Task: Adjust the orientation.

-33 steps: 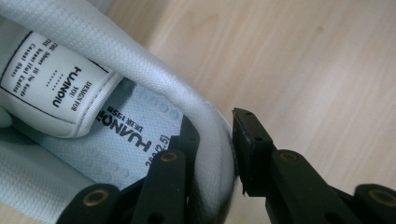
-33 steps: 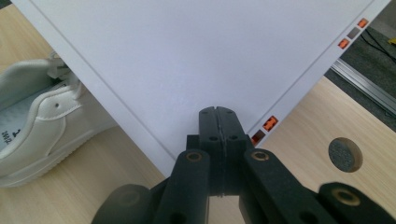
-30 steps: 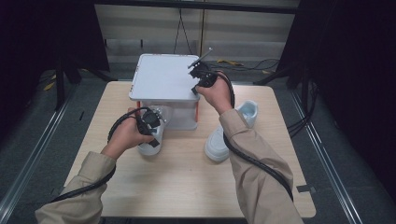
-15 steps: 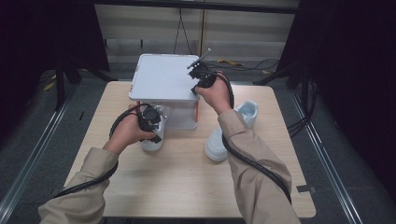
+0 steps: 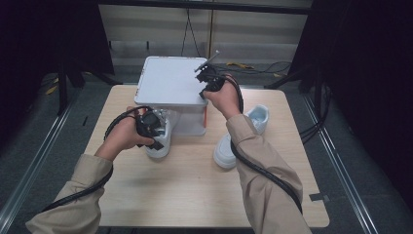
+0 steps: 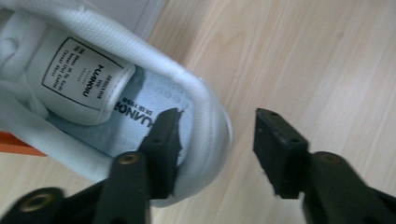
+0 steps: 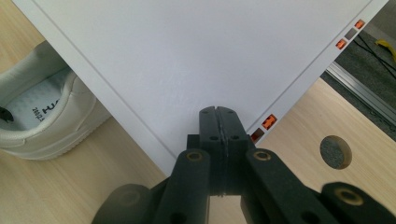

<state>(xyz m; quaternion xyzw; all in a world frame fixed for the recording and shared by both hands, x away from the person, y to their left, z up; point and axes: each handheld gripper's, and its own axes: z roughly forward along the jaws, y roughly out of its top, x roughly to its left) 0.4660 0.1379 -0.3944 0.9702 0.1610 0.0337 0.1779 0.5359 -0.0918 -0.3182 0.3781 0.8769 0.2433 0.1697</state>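
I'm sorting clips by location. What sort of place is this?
Probably a lab or studio recording bay, not a home: a bare wooden table ringed by black curtains, metal floor rails beside it, and loose cables on the floor behind.

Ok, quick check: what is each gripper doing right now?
Left gripper: open, jaws just opened, straddling the white shoe's heel wall.
Right gripper: shut, pressed on the white box lid.

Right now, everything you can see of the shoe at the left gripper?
White low-top sneaker, leather-look with a padded collar, a pale blue printed insole and a black-framed label on the tongue. It stands upright on the wooden table, toe under the raised white box lid. The left gripper has just been opening: one jaw inside the heel, one outside, apart from it.
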